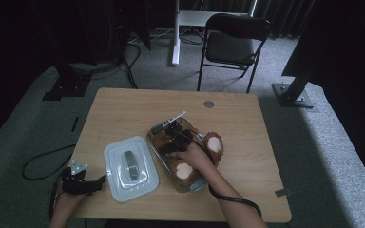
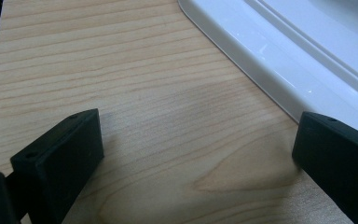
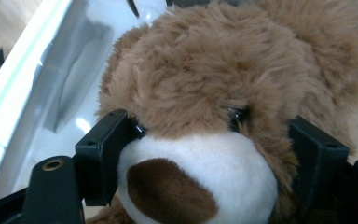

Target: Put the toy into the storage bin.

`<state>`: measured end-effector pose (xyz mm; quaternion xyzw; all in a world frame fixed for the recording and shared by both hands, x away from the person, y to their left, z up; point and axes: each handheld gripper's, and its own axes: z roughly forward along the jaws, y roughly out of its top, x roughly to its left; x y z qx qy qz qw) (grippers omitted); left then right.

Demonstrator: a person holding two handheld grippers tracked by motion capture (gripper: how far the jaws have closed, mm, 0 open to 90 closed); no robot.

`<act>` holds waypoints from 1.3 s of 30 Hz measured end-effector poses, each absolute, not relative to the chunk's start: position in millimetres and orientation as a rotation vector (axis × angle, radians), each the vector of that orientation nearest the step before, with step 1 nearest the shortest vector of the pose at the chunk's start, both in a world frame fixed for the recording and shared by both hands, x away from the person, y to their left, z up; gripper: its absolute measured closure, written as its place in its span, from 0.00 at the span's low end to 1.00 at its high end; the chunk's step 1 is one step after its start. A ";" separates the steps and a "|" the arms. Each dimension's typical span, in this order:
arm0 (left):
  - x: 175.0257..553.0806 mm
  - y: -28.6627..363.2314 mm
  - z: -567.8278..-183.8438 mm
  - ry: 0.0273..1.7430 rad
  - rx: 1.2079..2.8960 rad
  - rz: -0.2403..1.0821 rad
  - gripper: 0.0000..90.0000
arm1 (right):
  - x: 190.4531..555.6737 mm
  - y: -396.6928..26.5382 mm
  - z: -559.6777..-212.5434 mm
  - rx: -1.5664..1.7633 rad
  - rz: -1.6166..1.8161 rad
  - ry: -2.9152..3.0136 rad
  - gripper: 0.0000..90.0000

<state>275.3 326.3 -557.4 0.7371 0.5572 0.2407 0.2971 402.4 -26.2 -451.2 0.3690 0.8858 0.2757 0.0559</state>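
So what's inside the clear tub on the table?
A brown teddy bear fills the clear tub, feet sticking up over the rim. The right claw straddles its snout. The tub's floor under the bear is covered.

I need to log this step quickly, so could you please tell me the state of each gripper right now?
Left gripper: open, holding nothing, over the table beside the white lid.
Right gripper: closed on the teddy bear at its muzzle.

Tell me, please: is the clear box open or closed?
Open. The white lid lies flat on the table, beside the clear box, not on it. A brown teddy bear sits in the uncovered box.
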 end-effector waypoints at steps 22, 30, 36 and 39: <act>275.3 326.3 -557.3 1.480 1.960 0.640 0.03 | 387.2 -28.6 -410.1 1.066 0.949 2.590 0.24; 275.3 326.3 -557.3 1.480 1.960 0.641 0.03 | 372.6 -53.0 -378.9 1.017 1.084 2.542 0.24; 275.3 326.3 -557.3 1.481 1.960 0.640 0.03 | 366.6 -67.6 -376.3 1.029 1.127 2.519 0.24; 275.3 326.4 -557.3 1.481 1.960 0.640 0.03 | 355.0 -85.3 -371.9 1.017 1.160 2.497 0.24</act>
